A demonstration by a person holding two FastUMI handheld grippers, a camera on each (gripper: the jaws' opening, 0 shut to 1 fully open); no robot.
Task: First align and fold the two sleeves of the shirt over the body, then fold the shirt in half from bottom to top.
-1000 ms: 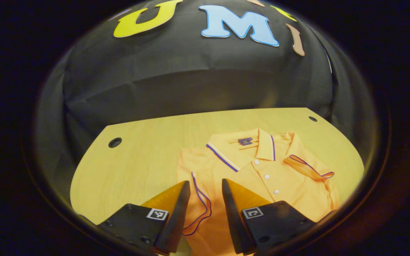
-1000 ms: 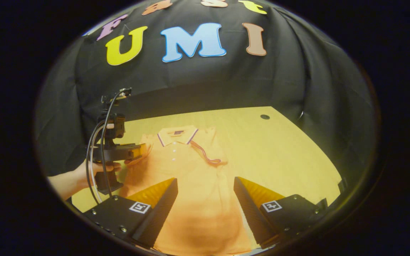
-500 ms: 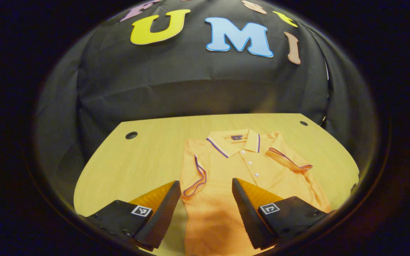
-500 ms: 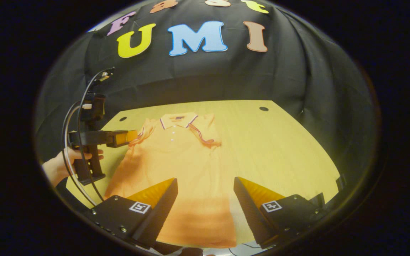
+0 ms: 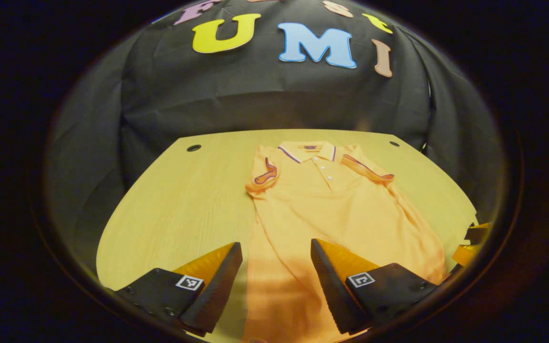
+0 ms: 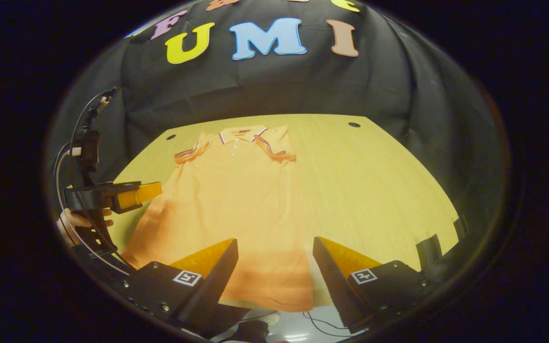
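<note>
1. A light yellow wood-grain tabletop point(image 5: 174, 209) with rounded corners carries everything; it has a small dark round hole point(image 5: 193, 148) near each far corner.
2. An orange short-sleeved polo shirt point(image 5: 336, 209) lies flat on it, collar toward the far edge, both sleeves folded inward over the body.

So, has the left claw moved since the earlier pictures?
Yes. In the right gripper view, the left claw has pulled back from the shirt's sleeve toward the table's near edge.
</note>
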